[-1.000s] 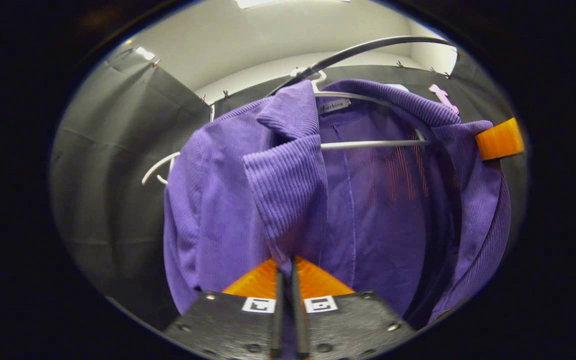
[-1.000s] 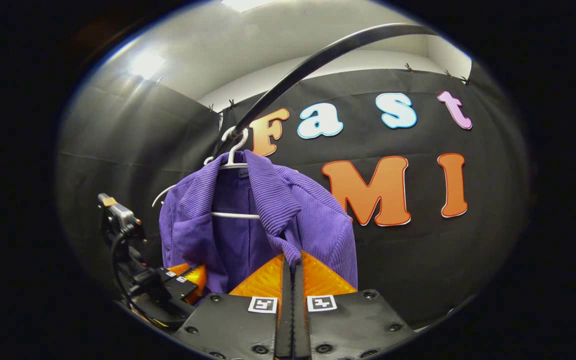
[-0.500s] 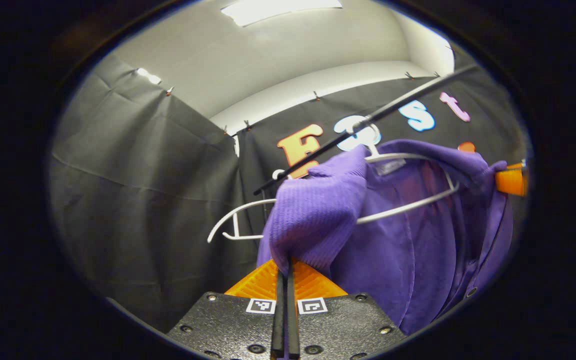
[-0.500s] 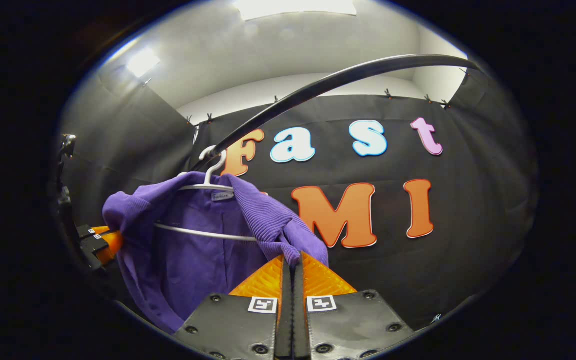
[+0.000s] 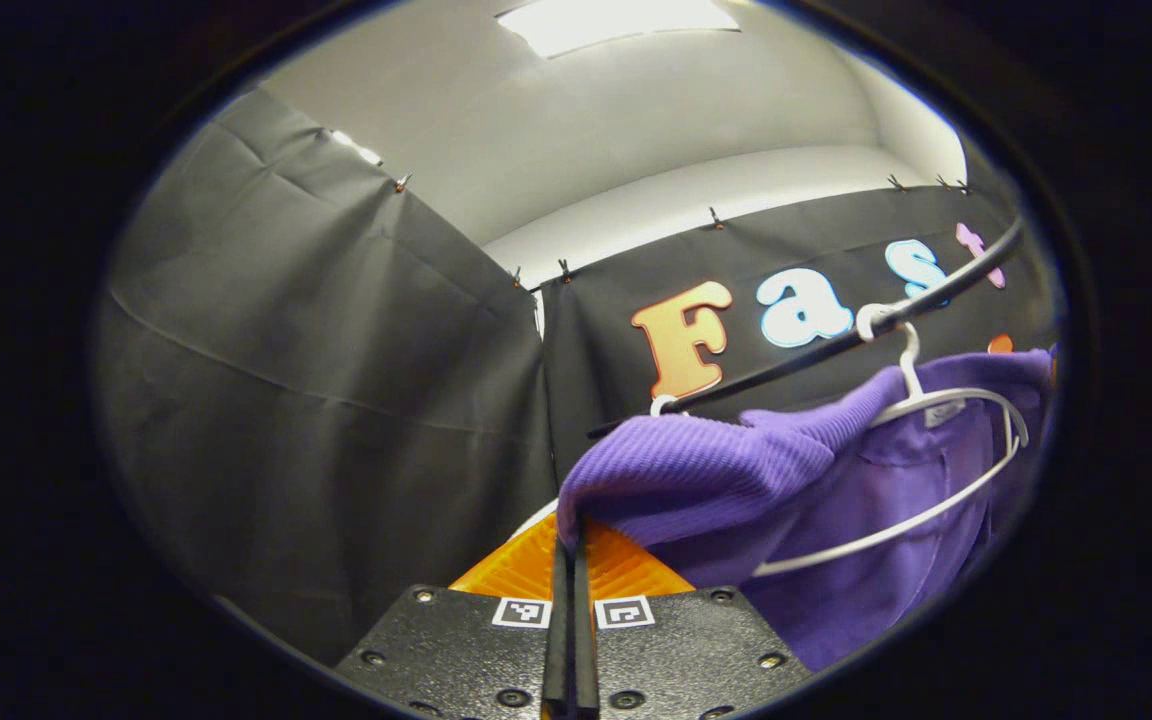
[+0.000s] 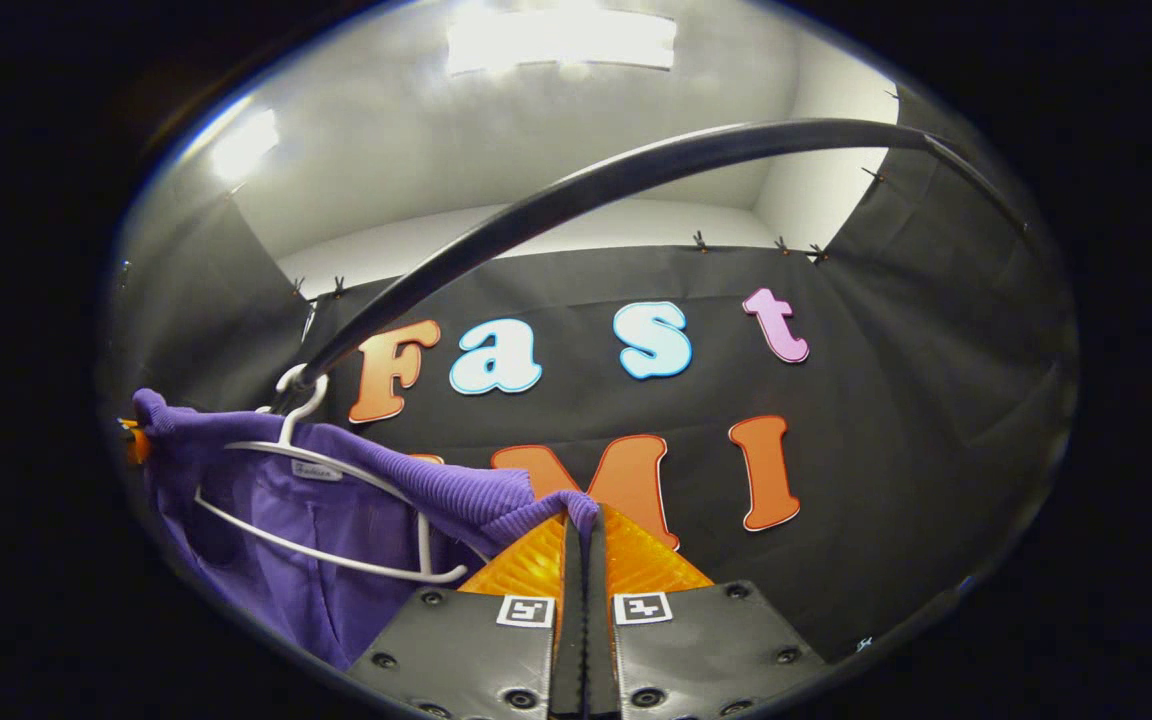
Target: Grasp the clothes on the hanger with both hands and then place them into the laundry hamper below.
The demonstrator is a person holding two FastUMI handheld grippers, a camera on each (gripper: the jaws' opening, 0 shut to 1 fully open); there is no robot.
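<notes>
Both grippers have pulled apart since a second ago, so the purple garment (image 5: 816,500) now stretches sideways off the white hanger (image 5: 936,470) instead of draping on it.

Left gripper (image 5: 568,545): clenched on a fold of the garment's ribbed edge. In the left gripper view the fabric sits right at the fingertips at 12 o'clock and runs off toward 2–3 o'clock. Hanger is at 3 o'clock, its hook still over the black rail (image 5: 836,345); part of the garment is still across the hanger's shoulder and hangs below its lower bar.

Right gripper (image 6: 584,530): also clamped shut on the garment's ribbed edge (image 6: 496,500). In the right gripper view the fabric meets the fingertips at 12 o'clock and trails off to 9–10 o'clock. Hanger (image 6: 336,500) sits at 9 o'clock, hook on the rail (image 6: 576,190), which arcs overhead from 9 to 2 o'clock. Garment body hangs below the hanger at about 8 o'clock.

Garment is taut between the two grips, still up at rail height.
</notes>
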